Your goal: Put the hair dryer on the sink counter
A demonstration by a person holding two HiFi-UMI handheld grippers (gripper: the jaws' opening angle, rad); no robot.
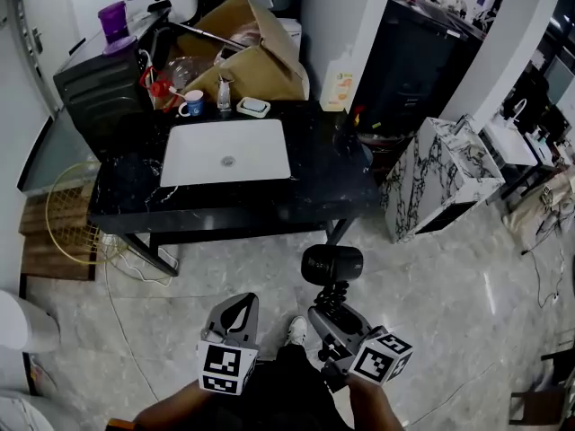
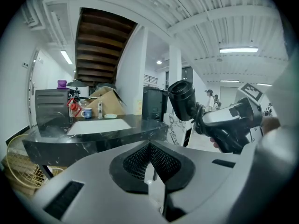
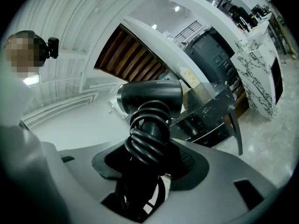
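Observation:
A black hair dryer with its cord wound round the handle is held upright in my right gripper, over the floor in front of the black sink counter. In the right gripper view the hair dryer stands between the jaws of the right gripper, which are shut on its corded handle. My left gripper hangs beside it on the left, shut and empty. From the left gripper view, the hair dryer shows to the right, above the counter. A white sink basin is set into the counter.
At the counter's back stand a mug, a small bottle, a soap dish and an open cardboard box. A dark cabinet and a wire basket are at the left. A marble-patterned block stands at the right.

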